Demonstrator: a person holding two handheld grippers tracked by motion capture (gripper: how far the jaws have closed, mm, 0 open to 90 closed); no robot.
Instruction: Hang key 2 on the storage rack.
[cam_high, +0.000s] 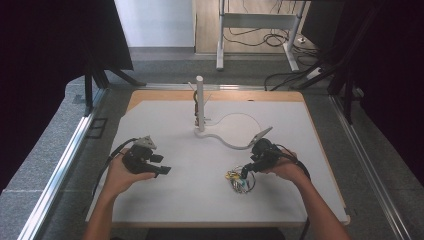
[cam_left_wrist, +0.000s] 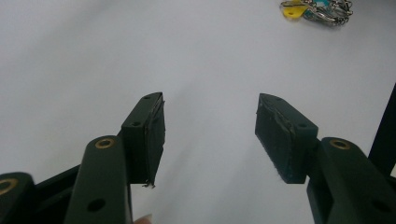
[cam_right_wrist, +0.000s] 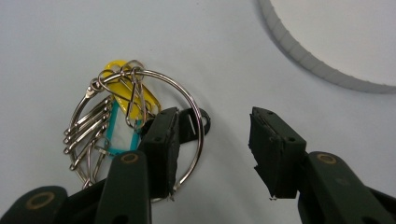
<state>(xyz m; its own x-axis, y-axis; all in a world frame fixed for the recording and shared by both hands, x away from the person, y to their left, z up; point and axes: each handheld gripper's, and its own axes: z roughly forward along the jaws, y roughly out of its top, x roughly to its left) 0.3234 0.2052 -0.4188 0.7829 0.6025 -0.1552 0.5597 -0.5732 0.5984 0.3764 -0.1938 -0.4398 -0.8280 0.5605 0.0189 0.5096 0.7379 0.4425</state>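
Right gripper view: large silver wire key ring (cam_right_wrist: 140, 135) threaded with slim metal clips, yellow plastic tag (cam_right_wrist: 135, 98), teal-framed tag, lies flat on matte white tabletop (cam_right_wrist: 56, 37). Right gripper (cam_right_wrist: 212, 149) jaws spread, nothing pinched; ring's wire passes under one pad, other pad clear of it. Ribbed grey curved strip (cam_right_wrist: 317, 65) beyond jaws. Left gripper (cam_left_wrist: 210, 135) jaws spread over bare tabletop, ring far beyond.

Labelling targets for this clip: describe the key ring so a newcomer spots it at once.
Start at the white table sheet, then go to its near right part, just in front of the right hand-held gripper. The key ring lies flat there: a large silver wire loop strung with metal clips and yellow, teal and black tags. Its colours set it apart from the white curved track beyond.
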